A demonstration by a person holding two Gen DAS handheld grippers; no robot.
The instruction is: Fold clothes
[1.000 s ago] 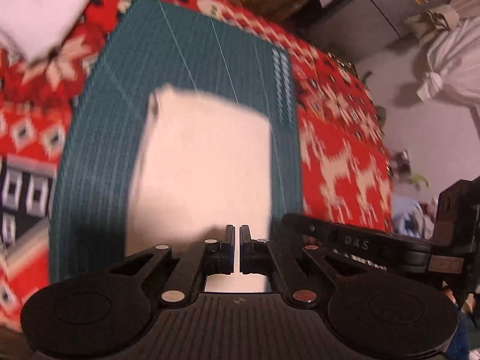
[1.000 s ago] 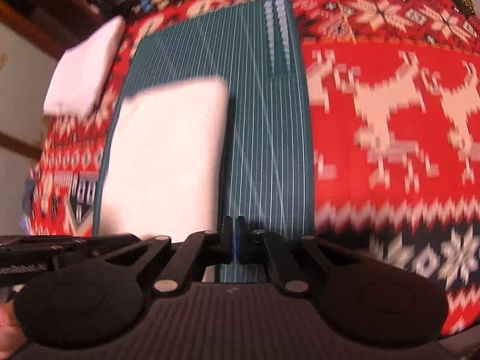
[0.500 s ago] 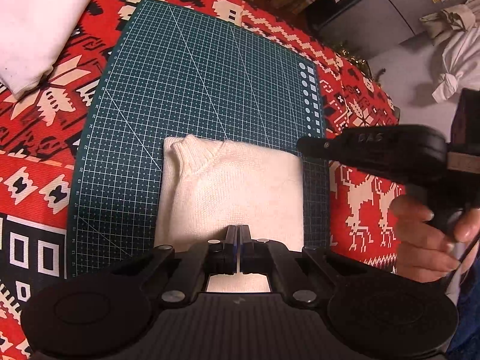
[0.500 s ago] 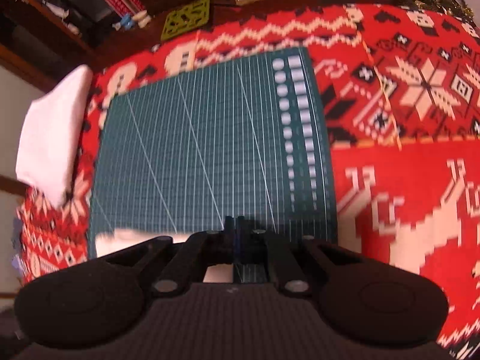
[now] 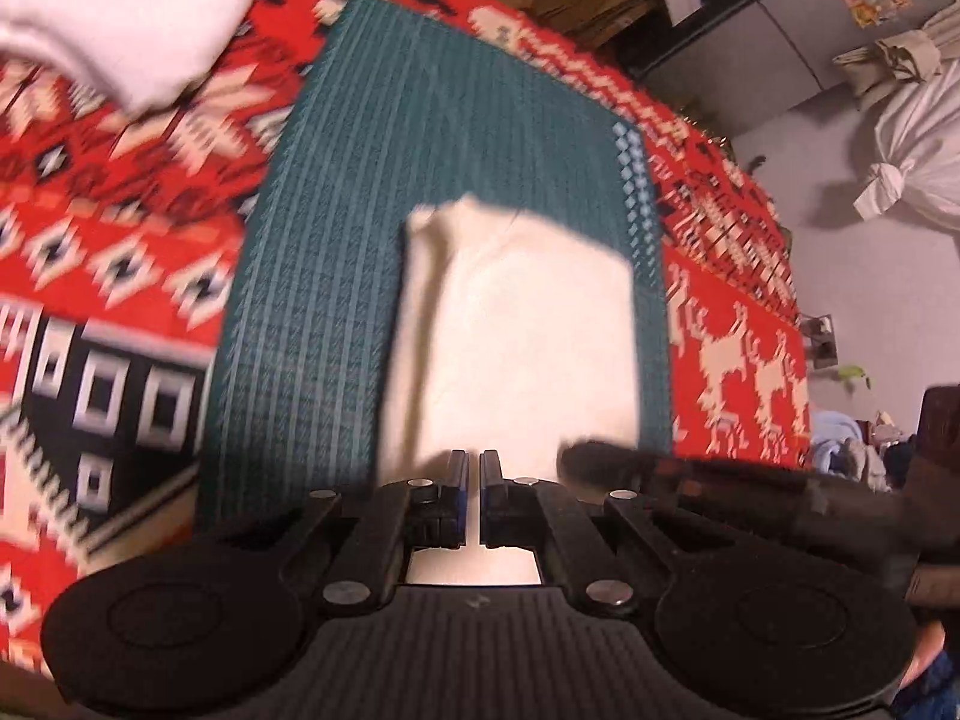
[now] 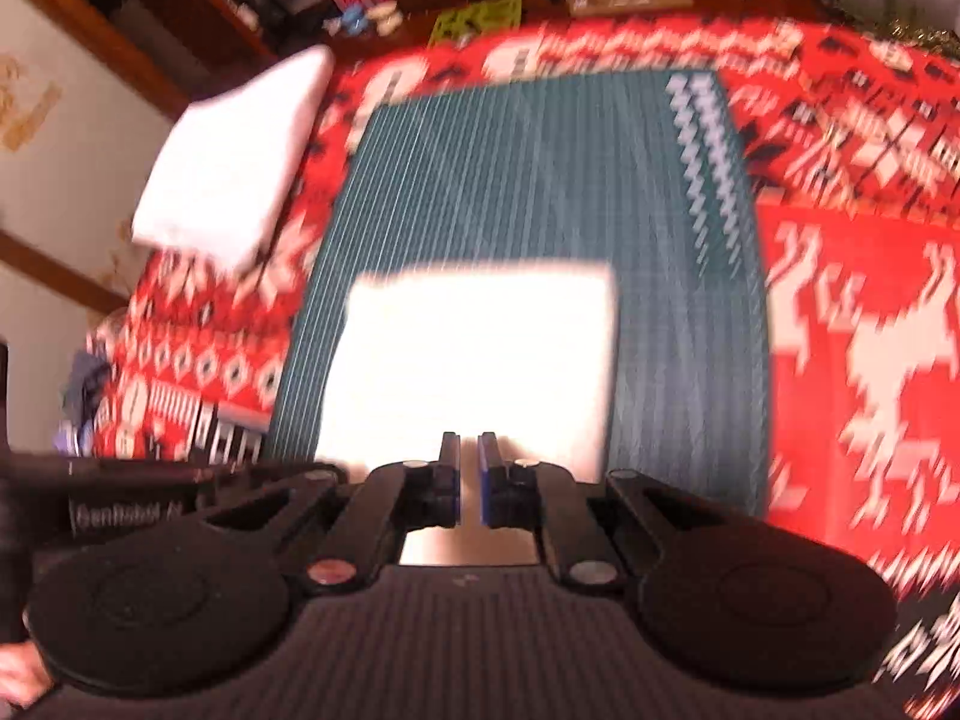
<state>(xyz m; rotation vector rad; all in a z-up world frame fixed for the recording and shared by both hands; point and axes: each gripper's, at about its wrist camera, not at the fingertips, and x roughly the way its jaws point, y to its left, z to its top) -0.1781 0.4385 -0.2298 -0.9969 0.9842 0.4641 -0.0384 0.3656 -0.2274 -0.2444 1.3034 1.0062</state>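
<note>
A folded cream sweater (image 5: 528,330) lies on the green cutting mat (image 5: 372,150), its collar end away from me. My left gripper (image 5: 474,456) is shut at the sweater's near edge; motion blur hides whether cloth is pinched. In the right wrist view the same sweater (image 6: 480,348) fills the mat's (image 6: 510,168) near half. My right gripper (image 6: 469,438) hovers over its near edge with its jaws opening, a narrow gap and nothing between the pads. The right gripper's body (image 5: 720,480) pokes in beside the left one.
A red patterned tablecloth (image 5: 120,180) covers the table under the mat. A second folded white garment (image 5: 120,12) rests on it beyond the mat's far left corner, also seen in the right wrist view (image 6: 234,162). Boxes and shelves crowd the far edge.
The right gripper has swung back over the sweater, which now sits straight ahead of it, and its jaws have parted slightly. The left gripper stays shut at the near edge. Both views are blurred.
</note>
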